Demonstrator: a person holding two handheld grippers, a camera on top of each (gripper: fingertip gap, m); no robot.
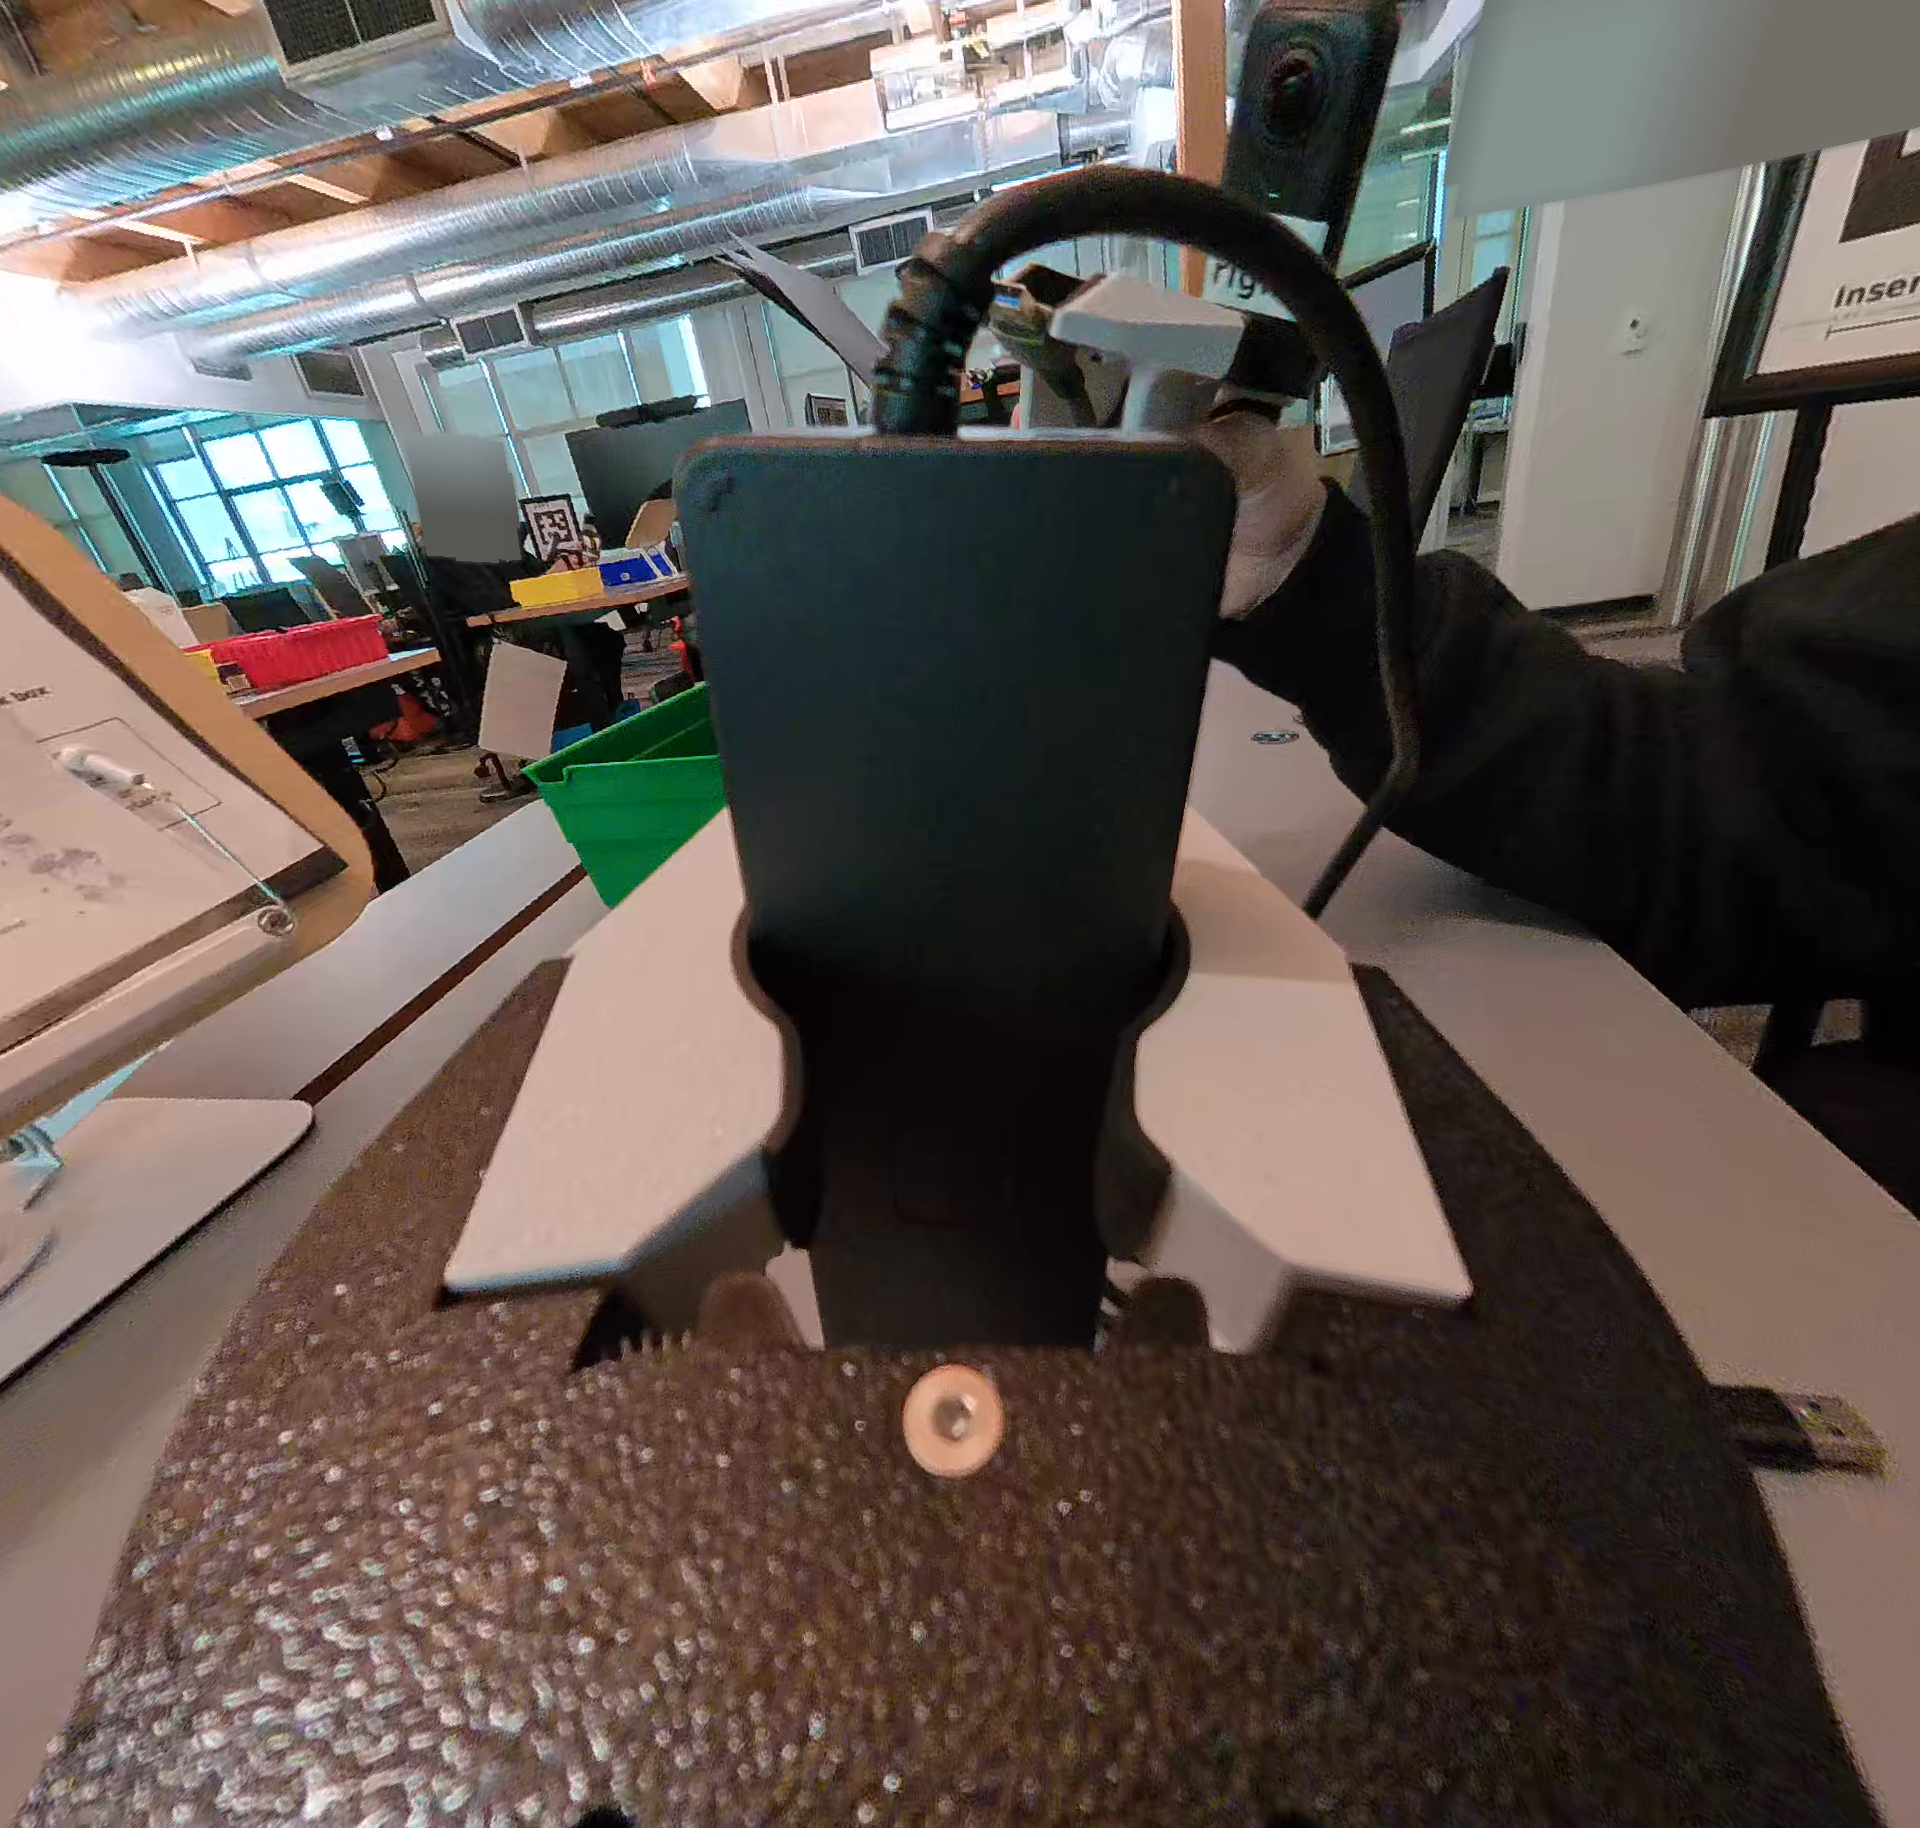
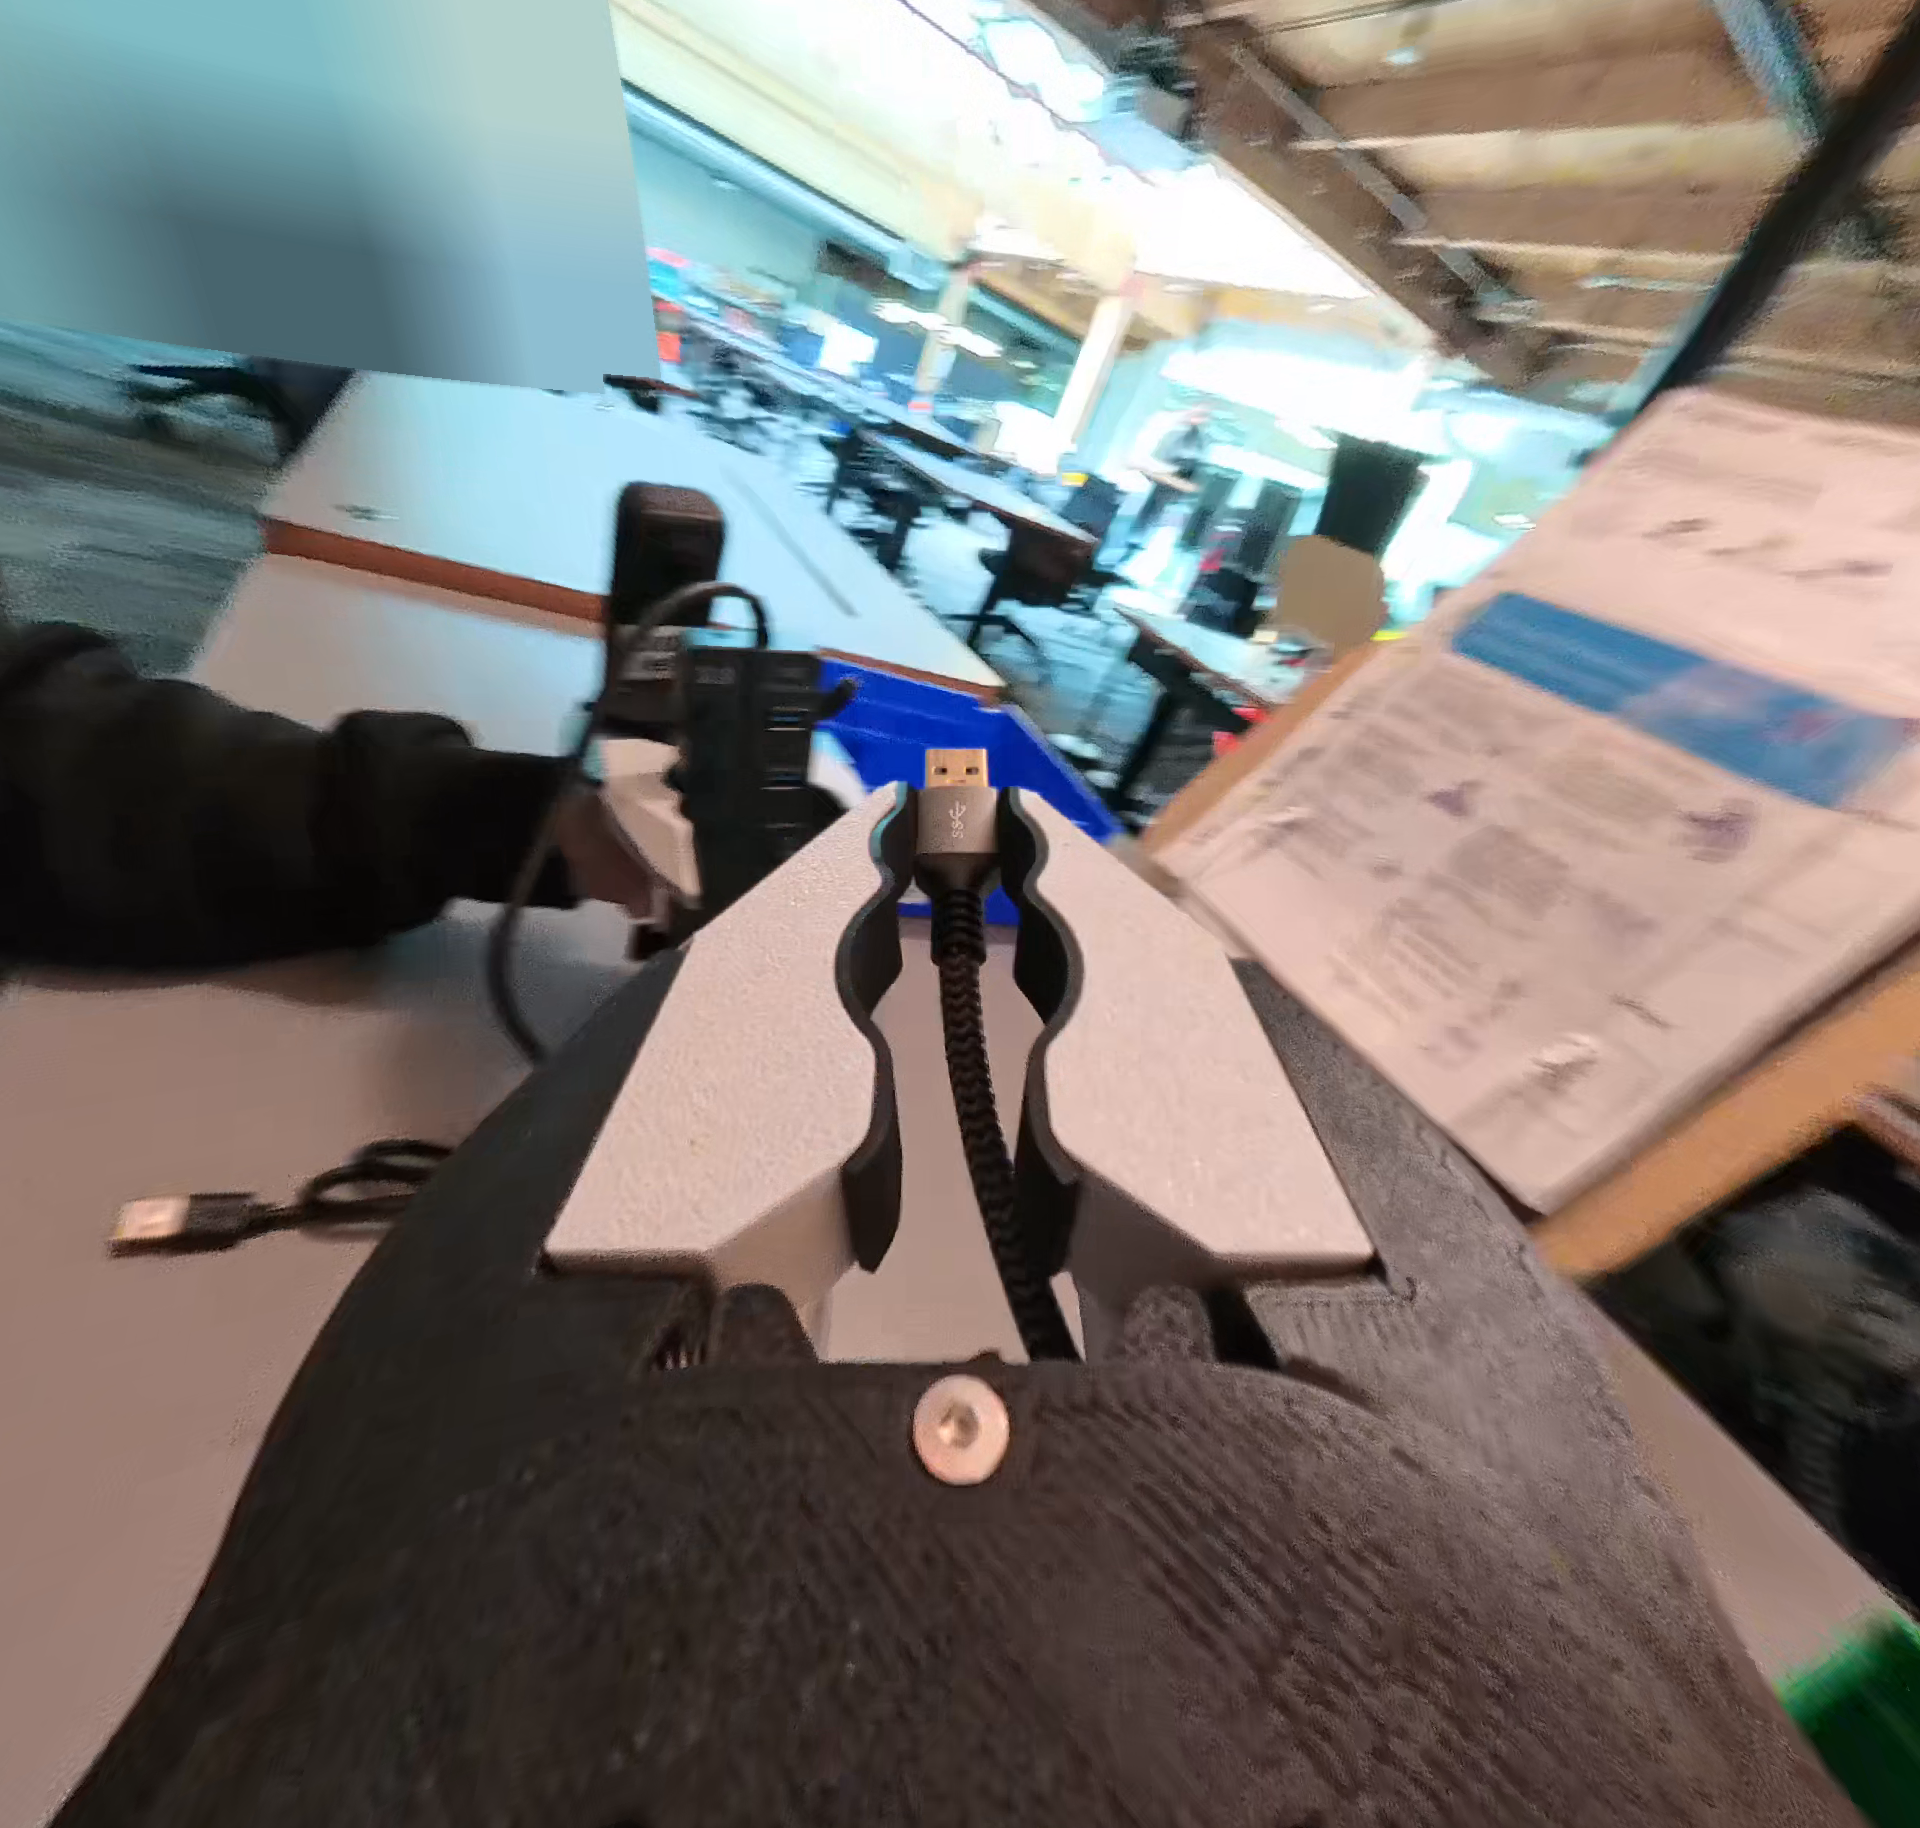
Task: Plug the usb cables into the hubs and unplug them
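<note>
My left gripper (image 1: 961, 957) is shut on a black USB hub (image 1: 951, 698) and holds it upright above the table. The hub's own thick black cable (image 1: 1351, 490) loops from its top down to the table. My right gripper (image 2: 954, 822) is shut on a grey USB plug (image 2: 954, 802) with a braided black cable (image 2: 982, 1103); the metal tip points forward. The right gripper (image 1: 1132, 344) shows behind the hub's top in the left wrist view. The hub (image 2: 748, 750) in the left gripper shows to the left in the right wrist view, apart from the plug.
A loose USB plug (image 2: 182, 1222) lies on the grey table (image 2: 208, 1103); another shows in the left wrist view (image 1: 1808, 1430). A green bin (image 1: 623, 791) and a blue bin (image 2: 966, 750) stand beyond. Instruction boards stand at left (image 1: 125, 791) and right (image 2: 1558, 843).
</note>
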